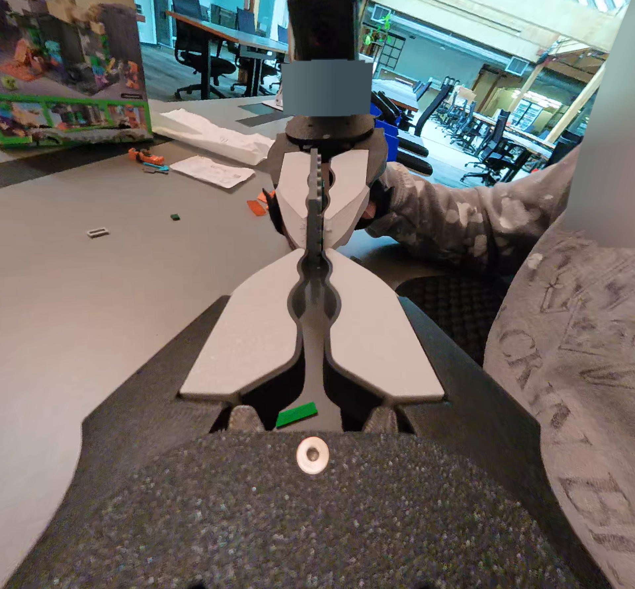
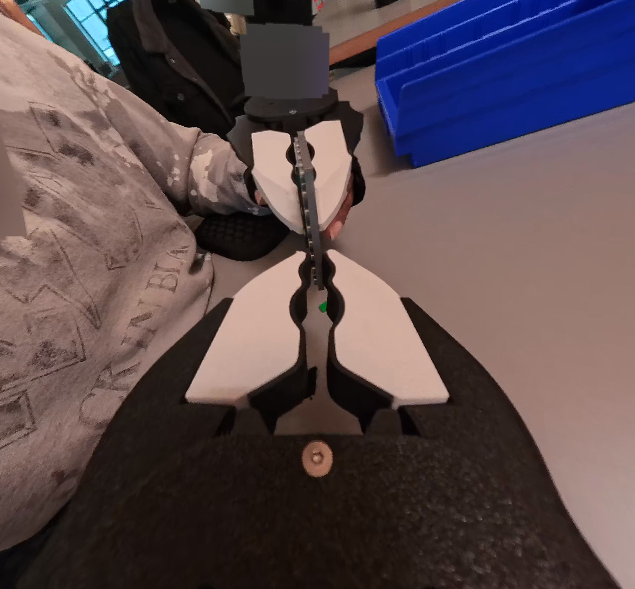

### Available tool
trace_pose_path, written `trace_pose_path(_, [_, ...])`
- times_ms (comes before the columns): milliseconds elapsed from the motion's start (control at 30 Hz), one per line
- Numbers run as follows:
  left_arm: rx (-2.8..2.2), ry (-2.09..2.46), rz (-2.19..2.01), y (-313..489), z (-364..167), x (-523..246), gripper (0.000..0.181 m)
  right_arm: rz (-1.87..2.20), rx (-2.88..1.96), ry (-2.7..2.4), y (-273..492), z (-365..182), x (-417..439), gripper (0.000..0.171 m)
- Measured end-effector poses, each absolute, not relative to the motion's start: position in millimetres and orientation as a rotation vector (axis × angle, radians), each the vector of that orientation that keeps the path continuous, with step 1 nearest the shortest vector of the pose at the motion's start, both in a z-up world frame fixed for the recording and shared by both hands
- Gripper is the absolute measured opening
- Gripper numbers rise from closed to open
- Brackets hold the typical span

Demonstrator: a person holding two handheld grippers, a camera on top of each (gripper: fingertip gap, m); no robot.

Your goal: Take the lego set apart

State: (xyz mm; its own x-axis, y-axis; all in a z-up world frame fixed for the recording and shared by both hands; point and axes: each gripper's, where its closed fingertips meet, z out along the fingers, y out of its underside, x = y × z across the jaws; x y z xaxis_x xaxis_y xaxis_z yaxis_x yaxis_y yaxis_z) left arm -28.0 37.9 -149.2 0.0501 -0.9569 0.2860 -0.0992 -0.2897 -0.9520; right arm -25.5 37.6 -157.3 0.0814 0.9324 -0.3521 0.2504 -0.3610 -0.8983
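Observation:
A long dark grey lego plate is held edge-on above the grey table, with one end in each gripper. My left gripper is shut on its near end. My right gripper faces it tip to tip and is shut on the far end. In the right wrist view the plate runs from my right gripper into my left gripper, its studs on the left side. A flat green lego piece lies on the table below; it also shows in the right wrist view.
A lego box stands at the far left. Near it lie orange pieces, a paper leaflet, a white bag, a small green piece and a small grey piece. Blue bins stand on the table. A person's grey sleeve is close by. The grippers are tip to tip, or close to it. The flat green lego piece is about equally far from each gripper, around 12 cm.

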Motion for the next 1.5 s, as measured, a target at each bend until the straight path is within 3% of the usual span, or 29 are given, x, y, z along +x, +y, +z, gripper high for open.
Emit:
trace_pose_path(133, [-1.597,0.981,-1.328,53,-150,-29,0.005,1.147,-1.735,-1.096,57,-159,-25,0.009])
trace_pose_path(333, [-1.756,0.679,-1.324,85,-157,-37,0.005,0.366,-1.559,-1.089,87,-147,-25,0.016])
trace_pose_path(500, [-1.798,0.654,-1.331,83,-161,-33,0.005,0.15,-1.548,-1.129,89,-154,-32,0.022])
trace_pose_path(700, [-1.774,0.655,-1.291,79,-155,-33,0.005,0.132,-1.504,-1.156,84,-152,-35,0.009])
trace_pose_path(1500, [-1.734,0.766,-1.112,87,-149,-33,0.006,0.406,-1.421,-1.24,57,-159,-52,0.0])
